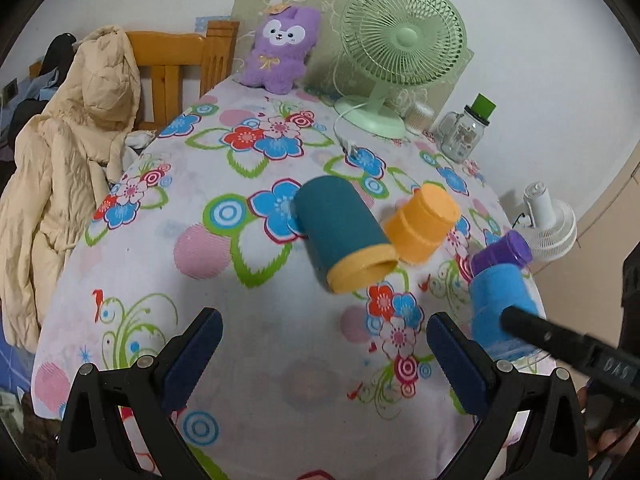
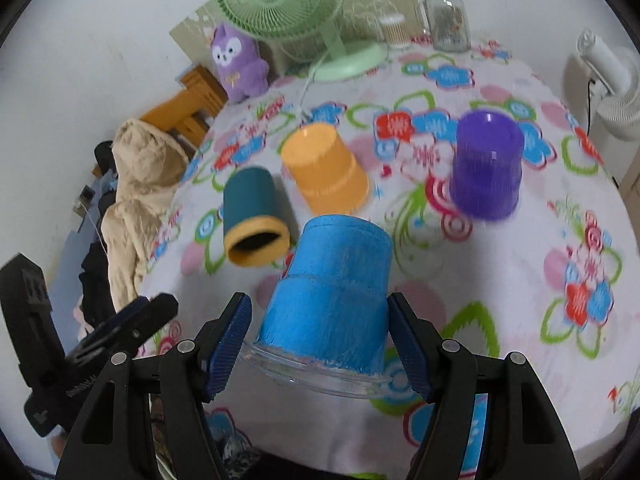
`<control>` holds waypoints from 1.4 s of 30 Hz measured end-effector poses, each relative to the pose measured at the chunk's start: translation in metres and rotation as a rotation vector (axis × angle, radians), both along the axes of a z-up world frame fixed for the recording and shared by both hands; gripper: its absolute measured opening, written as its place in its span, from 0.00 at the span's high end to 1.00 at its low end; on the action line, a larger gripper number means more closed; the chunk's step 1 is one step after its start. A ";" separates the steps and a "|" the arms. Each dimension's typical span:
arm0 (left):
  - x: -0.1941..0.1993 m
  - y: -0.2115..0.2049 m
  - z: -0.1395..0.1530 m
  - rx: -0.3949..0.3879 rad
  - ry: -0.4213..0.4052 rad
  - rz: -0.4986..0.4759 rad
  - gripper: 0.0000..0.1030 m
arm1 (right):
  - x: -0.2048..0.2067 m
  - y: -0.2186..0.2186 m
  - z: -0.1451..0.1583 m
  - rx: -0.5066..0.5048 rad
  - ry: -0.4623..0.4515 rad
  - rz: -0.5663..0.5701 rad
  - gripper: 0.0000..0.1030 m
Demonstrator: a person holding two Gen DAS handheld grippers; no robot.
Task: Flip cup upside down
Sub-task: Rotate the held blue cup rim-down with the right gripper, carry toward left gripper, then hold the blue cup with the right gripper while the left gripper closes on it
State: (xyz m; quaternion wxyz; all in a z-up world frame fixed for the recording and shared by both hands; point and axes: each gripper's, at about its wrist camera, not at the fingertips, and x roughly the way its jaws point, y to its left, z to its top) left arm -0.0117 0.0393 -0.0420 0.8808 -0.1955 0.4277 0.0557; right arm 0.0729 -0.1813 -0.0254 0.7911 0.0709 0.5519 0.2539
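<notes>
A blue cup (image 2: 336,292) stands upside down, its clear rim low between the pads of my right gripper (image 2: 320,344), which closes on it; it also shows in the left wrist view (image 1: 500,304). A teal cup with a yellow rim (image 1: 340,232) lies on its side (image 2: 252,216). An orange cup (image 1: 424,224) and a purple cup (image 1: 502,254) stand upside down, and both show in the right wrist view: the orange cup (image 2: 324,168), the purple cup (image 2: 486,164). My left gripper (image 1: 324,356) is open and empty above the flowered tablecloth (image 1: 240,280).
At the back stand a green fan (image 1: 400,48), a purple plush toy (image 1: 280,52) and a glass jar with a green lid (image 1: 466,128). A beige coat (image 1: 68,168) hangs on a wooden chair at the left. A white fan (image 1: 548,224) stands off the table's right edge.
</notes>
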 end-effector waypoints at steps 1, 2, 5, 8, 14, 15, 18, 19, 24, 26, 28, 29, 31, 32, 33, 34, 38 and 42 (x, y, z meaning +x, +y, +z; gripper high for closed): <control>-0.002 -0.002 0.000 0.005 0.002 -0.003 0.00 | -0.002 -0.001 -0.001 -0.001 0.004 0.004 0.30; -0.003 -0.004 -0.001 0.005 0.004 -0.007 0.00 | -0.005 0.000 -0.004 -0.006 0.011 0.011 0.30; -0.007 -0.008 -0.001 0.013 0.010 -0.014 0.00 | -0.014 0.001 -0.009 -0.028 0.012 0.021 0.30; -0.008 -0.009 -0.003 0.011 0.022 -0.025 0.00 | -0.025 0.005 -0.019 -0.055 0.028 0.031 0.30; -0.007 -0.003 -0.002 0.012 0.022 0.002 0.00 | -0.035 0.014 -0.036 -0.125 0.045 0.064 0.25; -0.008 -0.003 -0.002 0.014 0.021 -0.002 0.00 | -0.035 0.014 -0.036 -0.130 0.044 0.063 0.25; -0.004 -0.007 -0.001 0.020 0.022 -0.019 0.00 | -0.036 0.014 -0.032 -0.153 0.025 0.070 0.24; -0.004 -0.009 -0.001 0.019 0.021 -0.023 0.00 | -0.037 0.013 -0.031 -0.161 0.018 0.071 0.24; 0.002 -0.021 0.000 0.027 0.022 -0.043 0.00 | -0.036 0.007 -0.025 -0.170 0.000 0.062 0.20; 0.004 -0.025 0.002 0.025 0.023 -0.050 0.00 | -0.035 0.003 -0.022 -0.168 -0.006 0.054 0.20; 0.006 -0.029 0.003 0.026 0.022 -0.056 0.00 | -0.035 -0.002 -0.018 -0.164 -0.015 0.045 0.20; 0.007 -0.031 0.004 0.028 0.021 -0.061 0.00 | -0.034 -0.005 -0.016 -0.160 -0.018 0.038 0.20; 0.009 -0.036 0.006 0.030 0.018 -0.068 0.00 | -0.033 -0.012 -0.012 -0.150 -0.026 0.023 0.20; 0.011 -0.039 0.008 0.030 0.016 -0.074 0.00 | -0.033 -0.016 -0.009 -0.144 -0.032 0.017 0.19; 0.012 -0.041 0.008 0.029 0.015 -0.078 0.00 | -0.032 -0.021 -0.006 -0.138 -0.038 0.007 0.19; 0.013 -0.045 0.009 0.028 0.014 -0.083 0.00 | -0.032 -0.025 -0.004 -0.133 -0.042 0.000 0.19; 0.020 -0.058 0.010 0.043 0.024 -0.106 0.00 | -0.032 -0.042 0.003 -0.098 -0.054 -0.012 0.17; 0.027 -0.071 0.009 0.054 0.037 -0.127 0.00 | -0.031 -0.061 0.007 -0.086 -0.078 -0.039 0.17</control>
